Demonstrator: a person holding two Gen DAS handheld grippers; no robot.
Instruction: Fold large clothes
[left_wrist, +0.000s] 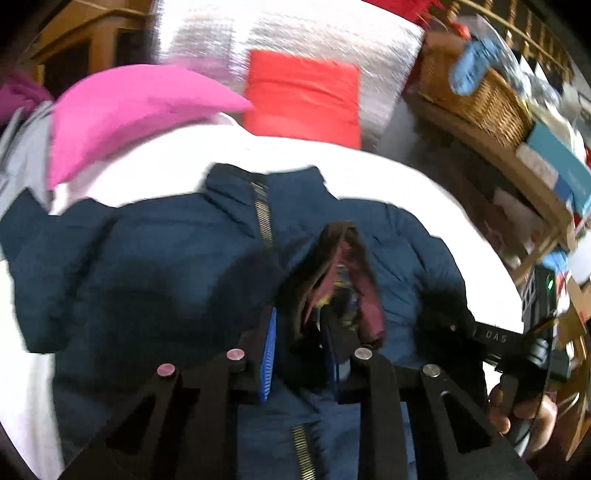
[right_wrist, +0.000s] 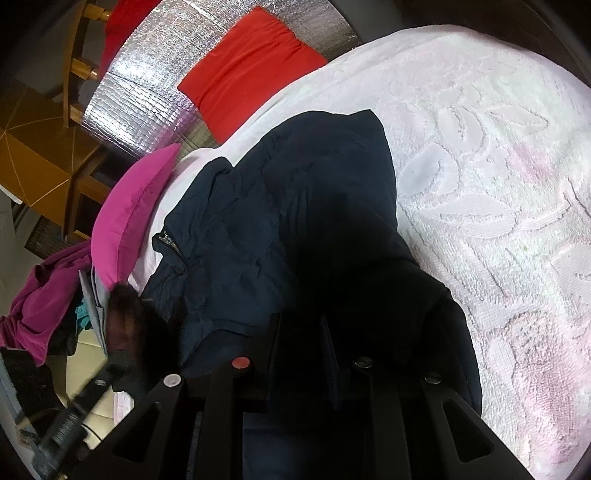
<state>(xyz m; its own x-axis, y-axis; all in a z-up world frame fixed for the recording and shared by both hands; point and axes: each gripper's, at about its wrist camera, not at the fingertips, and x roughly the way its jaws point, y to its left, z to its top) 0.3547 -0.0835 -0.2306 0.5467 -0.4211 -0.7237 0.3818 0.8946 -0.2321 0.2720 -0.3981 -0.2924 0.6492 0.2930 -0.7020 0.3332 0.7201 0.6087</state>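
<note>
On the white textured bedspread (right_wrist: 498, 184) lies the dark navy puffer jacket (left_wrist: 147, 258), collar away from me, zip running lengthwise. Left claw (left_wrist: 299, 350) pinches its maroon-lined hem; right claw (right_wrist: 295, 354) grips dark fabric alongside, both equally near.

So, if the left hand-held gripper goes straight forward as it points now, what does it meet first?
Most likely the dark fur-edged fold of the navy jacket, already between the fingers of the left hand-held gripper. Beyond it lies more jacket, then the white bedspread. Depth is unclear.
</note>
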